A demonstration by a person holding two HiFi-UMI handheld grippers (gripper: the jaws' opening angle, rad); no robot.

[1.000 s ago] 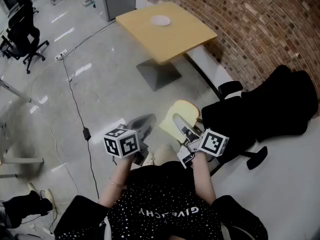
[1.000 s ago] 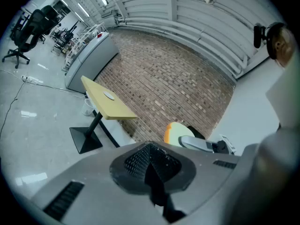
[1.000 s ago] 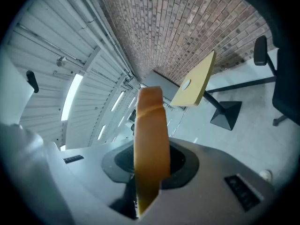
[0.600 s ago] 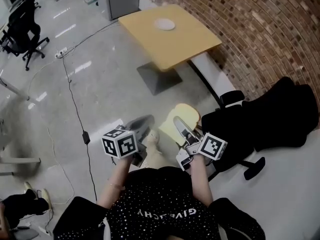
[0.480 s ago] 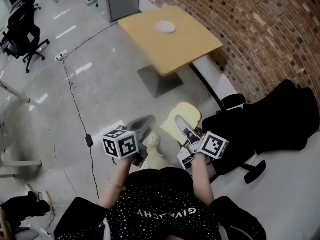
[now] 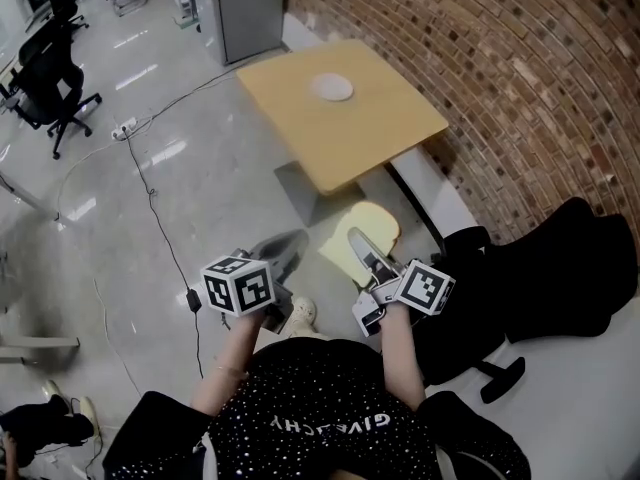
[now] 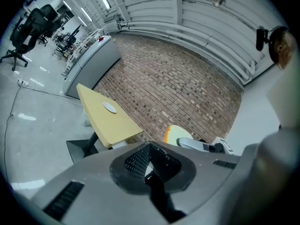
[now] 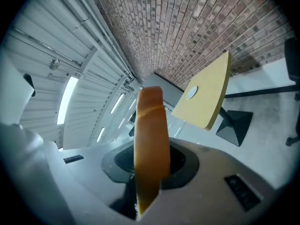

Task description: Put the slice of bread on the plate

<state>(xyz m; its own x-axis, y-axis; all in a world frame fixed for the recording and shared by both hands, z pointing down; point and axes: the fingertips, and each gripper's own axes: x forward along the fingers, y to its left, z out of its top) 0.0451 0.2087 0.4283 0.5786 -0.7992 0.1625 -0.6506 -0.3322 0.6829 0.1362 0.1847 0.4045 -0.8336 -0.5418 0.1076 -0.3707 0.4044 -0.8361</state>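
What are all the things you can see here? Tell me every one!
slice of bread: one, pale yellow with brown crust, pinched in the right tongs.
plate: one, white, on the table.
table: one, yellow top, beside the brick wall.
brick wall: one, reddish brown, on the right.
office chair: one, black, far left on the floor.
swivel chair: one, black, at the person's right.
cabinet: one, grey, at the top.
cable: one, black, trailing over the floor.
left tongs: one, grey, shut, empty.
right tongs: one, grey, shut on the slice of bread.

Left gripper (image 6: 290,242) jaws together — right gripper (image 6: 360,243) jaws clamped.
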